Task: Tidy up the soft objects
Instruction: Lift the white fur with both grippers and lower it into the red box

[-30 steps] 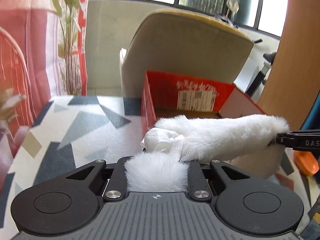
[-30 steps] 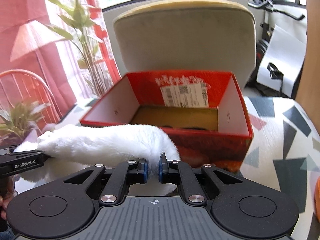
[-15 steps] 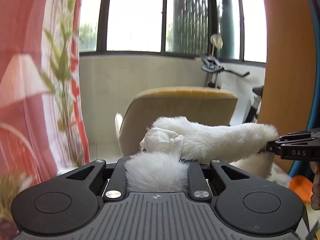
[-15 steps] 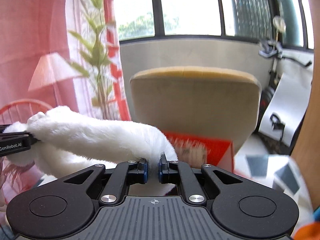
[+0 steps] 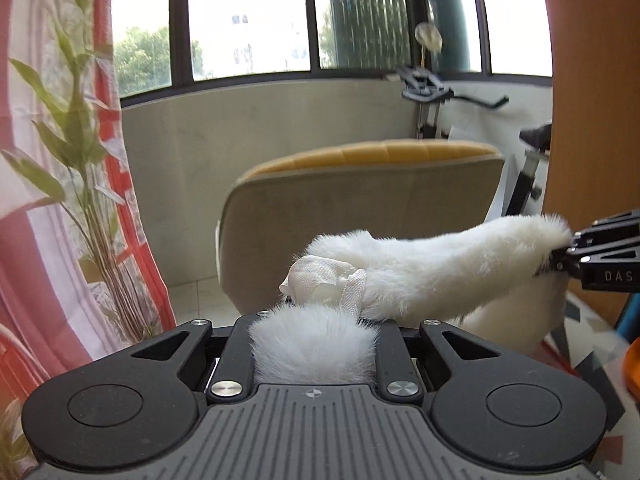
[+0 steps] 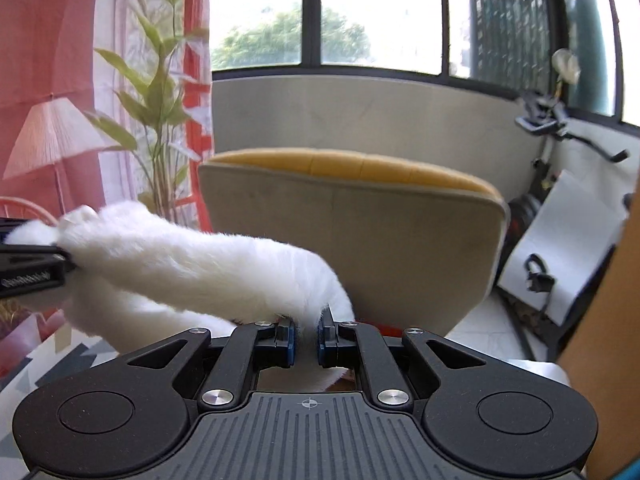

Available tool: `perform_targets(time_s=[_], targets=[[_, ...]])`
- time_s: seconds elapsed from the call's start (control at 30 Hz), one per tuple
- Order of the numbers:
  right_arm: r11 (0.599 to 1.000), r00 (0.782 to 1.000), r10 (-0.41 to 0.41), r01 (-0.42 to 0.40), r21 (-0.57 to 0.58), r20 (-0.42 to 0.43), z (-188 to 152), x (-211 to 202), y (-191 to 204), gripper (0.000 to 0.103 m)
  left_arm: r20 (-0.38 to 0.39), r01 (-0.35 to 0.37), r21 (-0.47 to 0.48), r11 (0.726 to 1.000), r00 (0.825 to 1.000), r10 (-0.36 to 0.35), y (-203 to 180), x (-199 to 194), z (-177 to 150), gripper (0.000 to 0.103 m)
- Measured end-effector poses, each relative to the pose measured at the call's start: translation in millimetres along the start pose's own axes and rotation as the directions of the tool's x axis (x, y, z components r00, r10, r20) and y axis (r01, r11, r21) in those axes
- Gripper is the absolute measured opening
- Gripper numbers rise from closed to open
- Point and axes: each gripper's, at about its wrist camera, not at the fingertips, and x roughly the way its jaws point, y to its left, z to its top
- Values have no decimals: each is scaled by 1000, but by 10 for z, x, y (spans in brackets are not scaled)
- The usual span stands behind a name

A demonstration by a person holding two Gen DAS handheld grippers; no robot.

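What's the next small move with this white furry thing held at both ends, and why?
Probably lower it forward toward the table. The left gripper and right gripper each clamp an end of the white furry piece, which hangs in the air in front of the chair.

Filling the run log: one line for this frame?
left hand-held gripper: shut on white furry item | right hand-held gripper: shut on other end | item: stretched between, airborne

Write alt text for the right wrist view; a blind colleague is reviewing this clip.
The right gripper is shut on one end of a white furry fabric piece, held in the air with the left gripper clamping its other end at the left edge. Behind stand a beige chair, a plant and windows.
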Motion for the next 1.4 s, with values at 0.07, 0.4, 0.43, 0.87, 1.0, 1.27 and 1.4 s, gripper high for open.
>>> perform_targets(time_s=[0.07,0.4,0.43,0.87,1.0,1.27,1.4], targets=[[1000,1000,-1,0,-21,-31,-33,207,-82,9,-36,5,8,1000,999,-5,0,210,-45,18],[999,981,-7,-3,-48,-196,-283,1195,-257,9,-206,52,-73,996,976,-66,135,1094,-237,18],[998,977,1,-13,-53,-212,-302,1271,-265,9,-220,54,-80,995,973,-71,160,1136,-265,18],[997,951,-7,-18,-78,-309,-386,1749,-266,10,-314,104,-50,993,943,-114,240,1444,-385,20],[997,942,-20,-9,-83,-334,-399,1800,-255,10,-340,102,-25,994,935,-105,250,1484,-400,26],[998,935,-48,29,-61,-351,-407,1775,-275,20,-329,66,12,998,943,-58,187,1464,-357,70],[998,939,-57,47,-39,-338,-403,1679,-324,20,-303,69,16,997,951,-61,169,1387,-312,74]])
